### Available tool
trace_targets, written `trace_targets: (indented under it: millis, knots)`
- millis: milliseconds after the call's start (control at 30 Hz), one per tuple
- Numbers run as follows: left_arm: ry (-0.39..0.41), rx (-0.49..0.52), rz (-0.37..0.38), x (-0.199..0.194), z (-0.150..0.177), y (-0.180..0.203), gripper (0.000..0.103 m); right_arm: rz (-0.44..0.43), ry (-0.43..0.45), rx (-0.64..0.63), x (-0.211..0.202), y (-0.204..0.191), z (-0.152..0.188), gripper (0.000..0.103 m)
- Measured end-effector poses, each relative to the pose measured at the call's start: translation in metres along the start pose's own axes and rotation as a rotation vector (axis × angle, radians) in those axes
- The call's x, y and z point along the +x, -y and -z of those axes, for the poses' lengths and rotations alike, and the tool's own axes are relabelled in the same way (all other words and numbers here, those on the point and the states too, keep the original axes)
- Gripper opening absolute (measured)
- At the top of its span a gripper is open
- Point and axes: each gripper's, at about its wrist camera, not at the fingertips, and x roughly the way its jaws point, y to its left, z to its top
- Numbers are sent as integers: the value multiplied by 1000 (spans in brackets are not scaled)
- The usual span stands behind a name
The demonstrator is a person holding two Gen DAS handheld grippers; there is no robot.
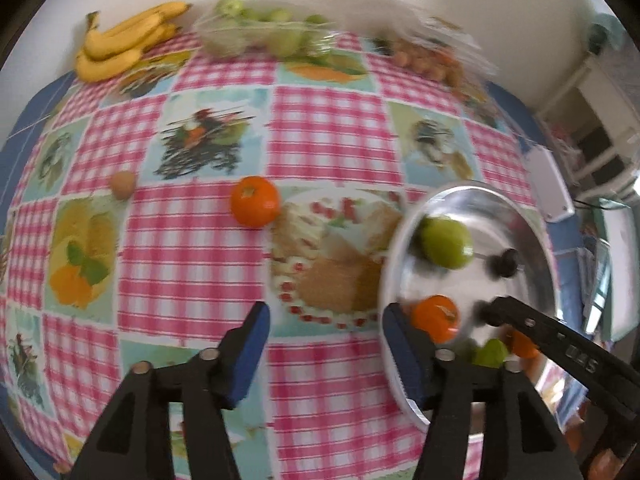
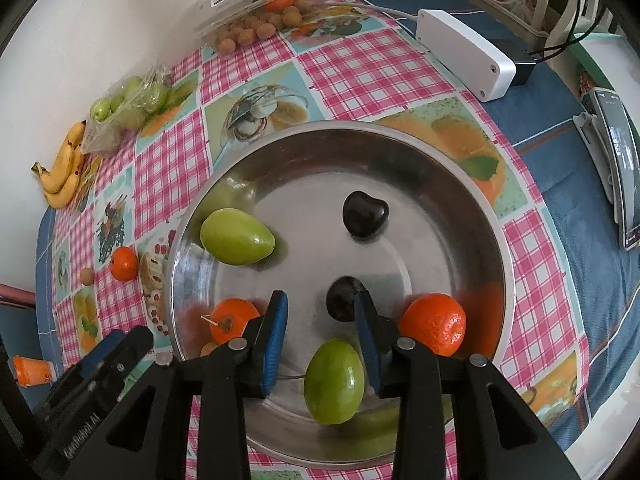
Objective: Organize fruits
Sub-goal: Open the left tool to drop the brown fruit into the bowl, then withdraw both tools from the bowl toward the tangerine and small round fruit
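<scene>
- The left black tongs with blue pads (image 1: 324,342) point steeply down, blue-padded fingers (image 1: 250,344) spread wide apart with nothing between them.
- The right black tongs with blue pads (image 2: 320,332) also point steeply down, fingers (image 2: 276,336) parted by a gap, pressing on nothing.
- Each shows at the edge of the other's view.

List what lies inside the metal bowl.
The metal bowl holds two green fruits, two tangerines and two dark plums. The gripper hides part of the floor.
</scene>
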Motion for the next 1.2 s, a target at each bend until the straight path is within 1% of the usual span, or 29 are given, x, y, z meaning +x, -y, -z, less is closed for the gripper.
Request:
trace_targets:
  millis: [33,67,133,167,200,233,267,367,400,433,533,633,867,900,933,1000,1200]
  knots:
    - [-3,-9,-24,2,0,-5,68,2,2,-7,0,-1,0,36]
    - [-6,-20,-41,3,0,-9,73,7,4,-16,0,-3,0,40]
    - [-12,-46,-56,5,0,-16,78,9,6,-25,0,-6,0,64]
    - [-15,-59,-55,6,1,-20,79,10,7,-32,1,-7,1,66]
    - [-19,-69,-54,7,0,-23,79,12,7,-39,1,-9,1,66]
    - [-22,-76,-56,7,0,-25,81,15,7,-45,1,-10,1,66]
    - [-22,-80,-61,8,0,-26,86,19,6,-51,2,-11,1,66]
    - [-16,-76,-78,8,0,-28,95,28,4,-64,4,-13,2,68]
    - [-13,-72,-82,8,-1,-28,97,31,3,-66,4,-14,2,70]
    - [-11,-69,-85,7,-2,-28,99,36,3,-71,5,-15,3,73]
    - [-1,-60,-102,6,-2,-26,103,41,6,-88,6,-18,3,78]
    - [8,-58,-117,6,-4,-27,103,48,12,-106,5,-22,5,81]
    - [35,-68,-145,4,-4,-34,103,56,21,-141,7,-26,5,82]
    - [42,-68,-151,3,-4,-35,103,55,24,-144,7,-26,5,86]
    - [50,-67,-156,3,-5,-36,103,55,27,-146,6,-26,5,95]
    - [60,-69,-163,2,-5,-37,103,59,41,-152,5,-27,5,102]
    - [68,-69,-161,0,-5,-38,103,61,30,-146,8,-27,5,103]
